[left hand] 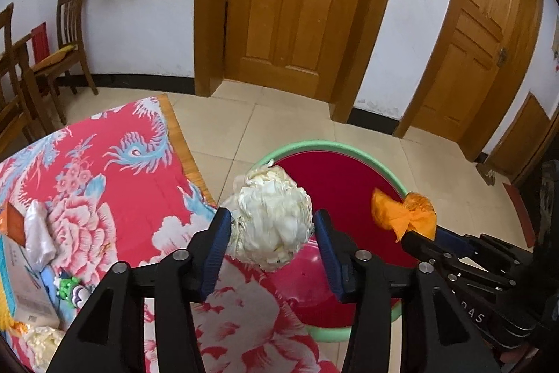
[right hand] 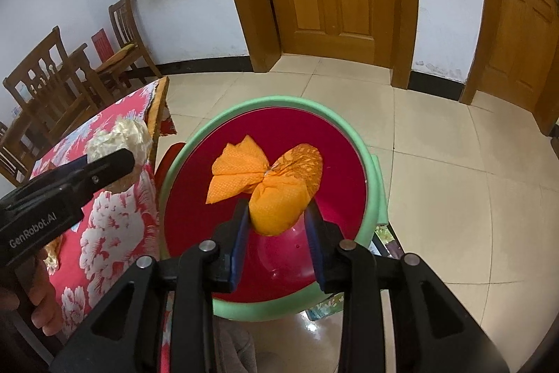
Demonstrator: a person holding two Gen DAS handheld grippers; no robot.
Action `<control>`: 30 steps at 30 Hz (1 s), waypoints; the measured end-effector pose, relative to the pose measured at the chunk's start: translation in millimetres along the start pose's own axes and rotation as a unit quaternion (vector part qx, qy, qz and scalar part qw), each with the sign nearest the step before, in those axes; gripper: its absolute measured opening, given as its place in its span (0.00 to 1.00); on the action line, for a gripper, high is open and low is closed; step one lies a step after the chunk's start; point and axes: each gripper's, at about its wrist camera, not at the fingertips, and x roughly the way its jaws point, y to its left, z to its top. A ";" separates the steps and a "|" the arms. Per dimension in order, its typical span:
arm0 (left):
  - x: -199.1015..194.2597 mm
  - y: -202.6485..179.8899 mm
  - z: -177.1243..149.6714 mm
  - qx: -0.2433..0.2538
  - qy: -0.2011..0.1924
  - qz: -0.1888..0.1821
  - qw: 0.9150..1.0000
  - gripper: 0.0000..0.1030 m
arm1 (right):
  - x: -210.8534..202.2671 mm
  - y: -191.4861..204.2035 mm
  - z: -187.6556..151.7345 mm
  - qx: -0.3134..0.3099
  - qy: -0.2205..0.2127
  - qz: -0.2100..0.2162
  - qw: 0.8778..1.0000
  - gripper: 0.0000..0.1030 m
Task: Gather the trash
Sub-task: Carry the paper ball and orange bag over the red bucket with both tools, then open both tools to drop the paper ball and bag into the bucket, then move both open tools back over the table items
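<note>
My left gripper [left hand: 272,229] is shut on a crumpled white paper ball [left hand: 276,215] and holds it at the near rim of a red basin with a green rim [left hand: 314,145], beside the table. My right gripper [right hand: 279,219] is shut on a crumpled orange wrapper [right hand: 276,187] and holds it above the middle of the basin [right hand: 195,142]. The right gripper and its orange wrapper [left hand: 401,212] also show in the left wrist view, over the basin's right side. The left gripper and white ball [right hand: 122,138] show at the left of the right wrist view.
A table with a red floral cloth [left hand: 115,170] stands left of the basin. On it lie a clear plastic wrapper [left hand: 38,229], a cardboard box [left hand: 21,282], a small green toy [left hand: 68,285] and another white paper wad [left hand: 42,341]. Wooden chairs [left hand: 70,37] stand by the wall. Tiled floor lies beyond.
</note>
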 end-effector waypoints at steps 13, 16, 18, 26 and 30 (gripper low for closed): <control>-4.1 2.1 -2.8 -0.008 0.006 0.006 1.000 0.60 | -8.1 -1.6 -1.5 0.012 -0.014 0.004 1.000 0.38; -12.3 4.6 -5.7 -0.012 0.004 0.010 1.000 0.60 | -17.2 -0.4 -2.1 0.014 -0.021 0.009 1.000 0.38; -19.2 8.4 -7.7 -0.019 0.003 0.013 1.000 0.60 | -23.6 1.9 -3.5 0.013 -0.026 0.012 0.999 0.39; -50.7 37.5 -13.2 -0.055 -0.007 0.033 0.998 0.60 | -40.8 24.8 -7.3 -0.002 -0.036 0.036 0.999 0.40; -67.8 55.2 -16.8 -0.069 -0.016 0.051 0.996 0.60 | -45.1 38.4 -8.4 -0.012 -0.036 0.051 0.998 0.40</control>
